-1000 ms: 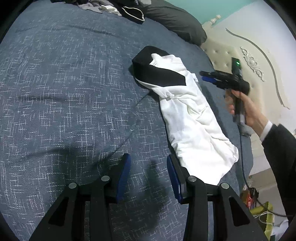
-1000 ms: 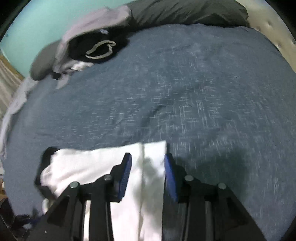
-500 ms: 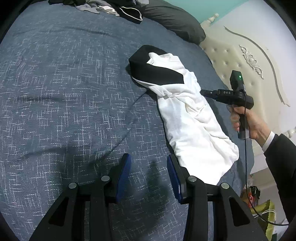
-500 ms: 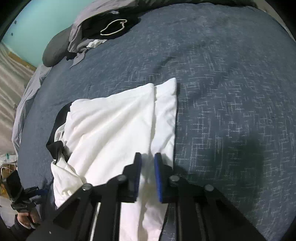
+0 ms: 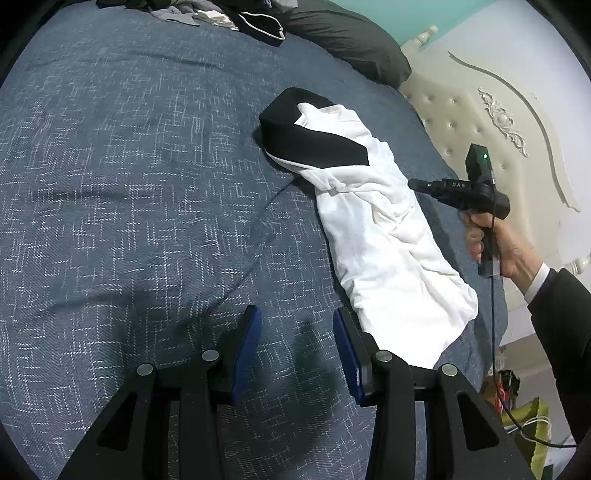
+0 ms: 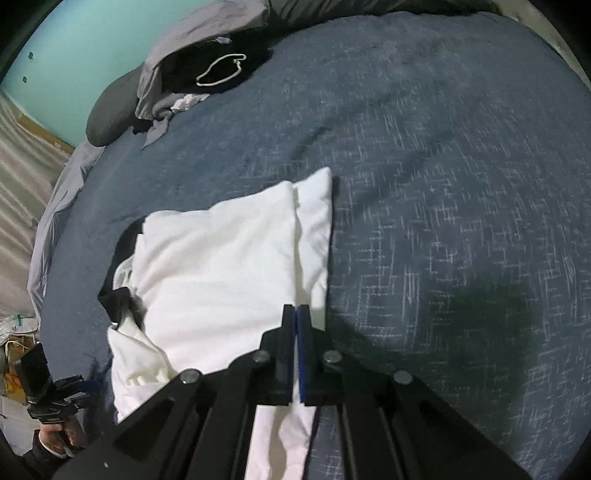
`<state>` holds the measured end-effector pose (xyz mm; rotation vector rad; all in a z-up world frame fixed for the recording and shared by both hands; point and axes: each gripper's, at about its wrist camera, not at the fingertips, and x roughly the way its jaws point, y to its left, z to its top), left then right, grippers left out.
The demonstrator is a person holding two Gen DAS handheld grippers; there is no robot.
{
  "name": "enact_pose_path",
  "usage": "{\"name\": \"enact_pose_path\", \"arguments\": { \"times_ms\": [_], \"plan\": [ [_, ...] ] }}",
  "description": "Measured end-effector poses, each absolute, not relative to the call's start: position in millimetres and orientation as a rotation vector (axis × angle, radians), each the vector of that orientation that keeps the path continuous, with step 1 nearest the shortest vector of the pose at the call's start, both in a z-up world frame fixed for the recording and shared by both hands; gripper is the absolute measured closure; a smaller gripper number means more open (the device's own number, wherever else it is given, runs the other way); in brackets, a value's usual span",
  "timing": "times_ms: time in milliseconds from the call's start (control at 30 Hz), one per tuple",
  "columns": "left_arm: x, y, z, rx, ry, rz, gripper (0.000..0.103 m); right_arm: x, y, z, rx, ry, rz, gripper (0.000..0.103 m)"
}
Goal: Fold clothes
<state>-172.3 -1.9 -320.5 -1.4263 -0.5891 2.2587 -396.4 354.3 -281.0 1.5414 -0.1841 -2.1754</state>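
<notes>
Shirt [image 5: 384,236]: white with a black panel at its far end, lying partly folded in a long narrow shape on the bedspread [image 5: 147,177], toward the headboard side of the bed. In the right wrist view the shirt [image 6: 221,266] shows two stacked white layers with a straight edge along its right side; black cloth shows at its left.

Right gripper [image 6: 296,314]: blue pads pressed together, jaws closed, tips low over the shirt near its straight edge. Whether any cloth is caught between the pads cannot be told. In the left wrist view the right gripper [image 5: 415,183] reaches to the shirt's middle from the headboard side, held by a hand [image 5: 498,243] with a white cuff and dark sleeve; a green light glows on its top and a cable hangs from it.

Left gripper [image 5: 297,325]: jaws apart, nothing between them, over bare bedspread just beside the shirt's near end. In the right wrist view the left gripper [image 6: 79,382] appears at the lower left corner.

Bedspread: dark blue, flecked white weave.

Clothes heap [image 6: 199,74]: grey and black garments with a white cord, at the far edge, well apart from the shirt.

Pillow [image 5: 347,33]: dark, by the headboard [image 5: 461,122], which is cream, tufted, with carved trim.
</notes>
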Motion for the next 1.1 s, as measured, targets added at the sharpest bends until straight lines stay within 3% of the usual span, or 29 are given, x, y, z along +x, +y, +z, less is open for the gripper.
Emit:
{"name": "enact_pose_path", "arguments": {
  "times_ms": [500, 533, 600, 633, 667, 900, 1000, 1100],
  "plan": [
    [-174, -4, -322, -1.429, -0.599, 2.256, 0.059, -408, 357, -274, 1.549, -0.248, -2.184, 0.099],
    [-174, -3, -322, -1.431, -0.599, 2.256, 0.059, -409, 359, -269, 1.521, -0.264, -2.202, 0.096],
    [-174, -3, -323, -1.433, -0.597, 2.255, 0.059, -417, 354, -259, 1.473, -0.264, -2.238, 0.079],
    [-174, -3, -323, -1.433, -0.595, 2.255, 0.059, -421, 350, -256, 1.456, -0.259, -2.251, 0.066],
    [-174, -3, -323, -1.433, -0.595, 2.256, 0.059, -427, 345, -255, 1.455, -0.244, -2.263, 0.063],
    [-176, -7, -320, -1.422, -0.604, 2.275, 0.059, -455, 315, -265, 1.456, -0.11, -2.299, 0.064],
    [-177, -8, -321, -1.425, -0.606, 2.276, 0.059, -460, 306, -272, 1.452, -0.067, -2.296, 0.073],
    [-177, -8, -321, -1.427, -0.605, 2.275, 0.059, -465, 304, -278, 1.457, -0.063, -2.297, 0.092]
  ]
}}
